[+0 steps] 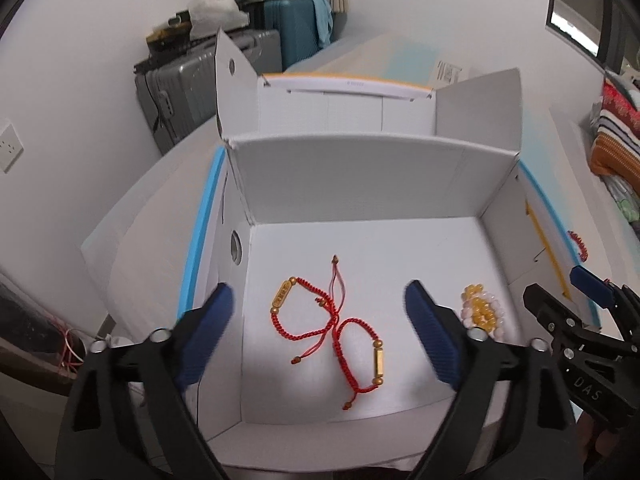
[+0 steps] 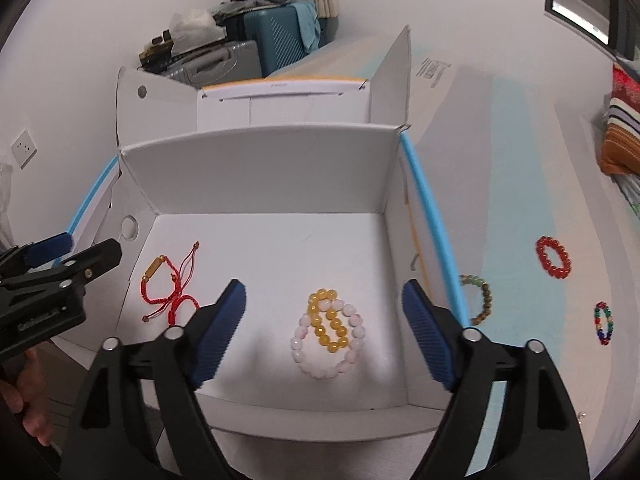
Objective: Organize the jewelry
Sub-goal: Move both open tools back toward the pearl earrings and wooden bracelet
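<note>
A white open box (image 1: 352,184) (image 2: 260,168) holds two red cord bracelets with gold tubes (image 1: 320,320) (image 2: 168,288) on its left and a yellow bead bracelet lying on a pink bead bracelet (image 2: 330,330) (image 1: 482,312) on its right. My left gripper (image 1: 320,332) is open and empty above the red cords. My right gripper (image 2: 324,328) is open and empty above the bead bracelets. Outside the box, on the right, lie a green-brown bead bracelet (image 2: 482,300), a red bead bracelet (image 2: 554,258) (image 1: 578,244) and a multicoloured bead bracelet (image 2: 604,322).
The box stands on a white and pale blue surface (image 2: 520,200). Suitcases (image 1: 248,60) with clutter stand at the back by the wall. Striped cushions (image 2: 624,140) lie at the far right. The right gripper shows at the right edge of the left wrist view (image 1: 592,320).
</note>
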`<state>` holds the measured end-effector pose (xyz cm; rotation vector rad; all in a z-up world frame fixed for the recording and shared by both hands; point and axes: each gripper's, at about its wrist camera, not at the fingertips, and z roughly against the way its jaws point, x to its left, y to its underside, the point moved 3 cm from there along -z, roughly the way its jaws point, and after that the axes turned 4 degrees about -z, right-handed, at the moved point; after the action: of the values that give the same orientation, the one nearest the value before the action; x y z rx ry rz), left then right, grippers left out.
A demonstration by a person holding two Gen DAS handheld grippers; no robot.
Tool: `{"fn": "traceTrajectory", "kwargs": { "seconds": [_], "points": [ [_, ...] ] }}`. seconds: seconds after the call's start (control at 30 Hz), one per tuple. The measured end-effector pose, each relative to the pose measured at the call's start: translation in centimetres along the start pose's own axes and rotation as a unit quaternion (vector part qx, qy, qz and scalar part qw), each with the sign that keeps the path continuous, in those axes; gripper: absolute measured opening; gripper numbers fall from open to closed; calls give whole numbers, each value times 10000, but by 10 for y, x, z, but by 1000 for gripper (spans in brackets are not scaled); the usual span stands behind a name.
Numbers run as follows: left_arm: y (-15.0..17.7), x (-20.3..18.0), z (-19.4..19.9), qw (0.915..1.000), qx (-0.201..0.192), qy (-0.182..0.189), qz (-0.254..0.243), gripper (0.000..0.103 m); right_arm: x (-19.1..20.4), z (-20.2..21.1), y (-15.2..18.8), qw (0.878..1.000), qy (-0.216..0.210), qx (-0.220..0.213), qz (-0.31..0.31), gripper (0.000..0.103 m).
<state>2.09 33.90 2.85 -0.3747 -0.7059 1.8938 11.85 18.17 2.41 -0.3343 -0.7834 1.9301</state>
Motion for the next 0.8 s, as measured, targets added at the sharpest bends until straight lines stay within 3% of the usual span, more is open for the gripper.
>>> {"fn": "traceTrajectory", "kwargs": {
  "seconds": [0.07,0.27,0.8],
  "points": [
    [-1,-4,6,9999,-86,34,-49,97,-4,7,-1,10000,47,-66,-12,90],
    [-2,-28,25,9994,-272,196,-108,97,-25,37,1,9991,250,-349,-28,95],
    [3,-139,61,9931,-558,809,-635,97,-135,109,30,9940,712,-614,-553,95]
  ]
}}
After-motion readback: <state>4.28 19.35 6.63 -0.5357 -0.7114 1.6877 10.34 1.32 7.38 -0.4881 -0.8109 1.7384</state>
